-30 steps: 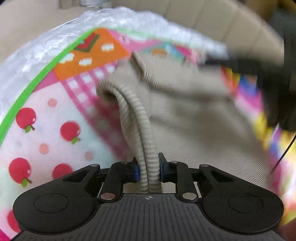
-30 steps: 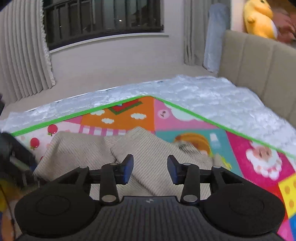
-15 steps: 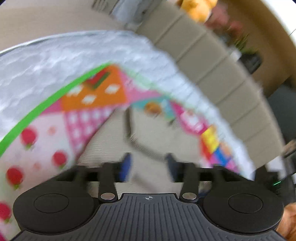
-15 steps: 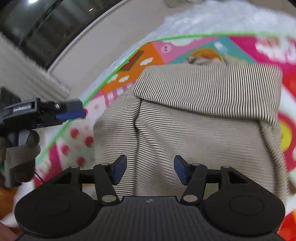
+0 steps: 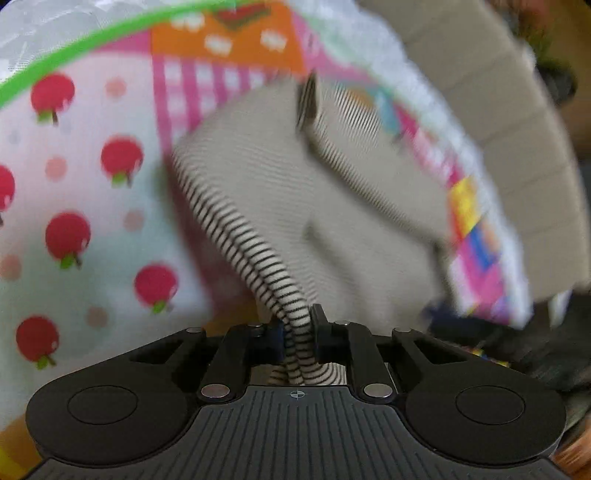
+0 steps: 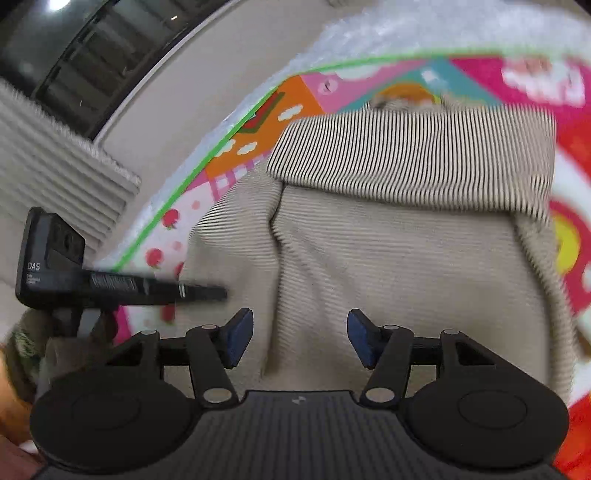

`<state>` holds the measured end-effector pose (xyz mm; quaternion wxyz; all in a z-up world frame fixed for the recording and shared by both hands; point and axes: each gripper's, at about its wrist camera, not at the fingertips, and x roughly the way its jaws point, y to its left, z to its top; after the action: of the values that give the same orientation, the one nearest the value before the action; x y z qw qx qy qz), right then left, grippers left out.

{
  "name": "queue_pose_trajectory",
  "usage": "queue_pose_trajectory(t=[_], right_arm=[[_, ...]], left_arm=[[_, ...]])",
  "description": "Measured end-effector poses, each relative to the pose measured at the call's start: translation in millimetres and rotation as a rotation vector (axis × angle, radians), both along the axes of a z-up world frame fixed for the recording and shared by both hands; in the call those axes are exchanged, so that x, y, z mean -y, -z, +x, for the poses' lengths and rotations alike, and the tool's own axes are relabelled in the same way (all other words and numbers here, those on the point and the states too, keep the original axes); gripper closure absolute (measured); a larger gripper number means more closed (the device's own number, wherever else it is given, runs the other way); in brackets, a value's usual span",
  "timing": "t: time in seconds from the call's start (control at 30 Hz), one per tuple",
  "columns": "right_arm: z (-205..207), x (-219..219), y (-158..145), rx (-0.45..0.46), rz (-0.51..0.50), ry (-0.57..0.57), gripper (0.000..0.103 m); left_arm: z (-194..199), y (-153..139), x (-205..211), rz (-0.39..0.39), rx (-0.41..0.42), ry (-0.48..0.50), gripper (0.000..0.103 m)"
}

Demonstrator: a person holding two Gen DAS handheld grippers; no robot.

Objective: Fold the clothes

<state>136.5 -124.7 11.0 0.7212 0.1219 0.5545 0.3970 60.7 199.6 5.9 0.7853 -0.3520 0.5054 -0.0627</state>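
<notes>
A beige garment with thin black stripes lies partly folded on a colourful play mat; its far part is turned back over itself. My left gripper is shut on a bunched edge of that striped garment, which stretches away from the fingers. In the right wrist view the left gripper comes in from the left at the garment's near-left edge. My right gripper hangs open above the garment's near part, nothing between its blue pads.
The play mat has a green border and apple prints and lies on a white quilted cover. A beige padded headboard runs along the right. A hand holds the left gripper's handle. Window and curtain stand behind.
The left gripper let go of the garment, showed open half a second ago, and is now shut on its edge again. The right gripper tilted down over the garment and stayed open.
</notes>
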Motion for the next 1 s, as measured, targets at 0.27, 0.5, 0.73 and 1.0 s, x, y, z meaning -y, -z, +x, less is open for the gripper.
queue_pose_trajectory(t=[0.27,0.5,0.73,1.0], right_arm=[[0.8,-3.5,14.9,-0.443,0.265,0.148,0.046],[-3.3,-23.0,20.4,-0.462,0.247,0.156,0.046],[-0.8,-66.6,-4.6,-0.175,0.18,-0.017,0.094],[42.1,-84.8,-115.7,0.551,0.08,-0.062,0.095]], left_arm=[[-1.2,-21.4,-20.2,-0.181,0.073,-0.138,0.091],[-0.5,-3.9,-27.9,-0.291,0.015,-0.191,0.091],[-0.7,-15.8,-39.7,-0.276,0.08,-0.231,0.091],[-9.7,-49.8,-72.3,-0.229,0.26,-0.316,0.018]])
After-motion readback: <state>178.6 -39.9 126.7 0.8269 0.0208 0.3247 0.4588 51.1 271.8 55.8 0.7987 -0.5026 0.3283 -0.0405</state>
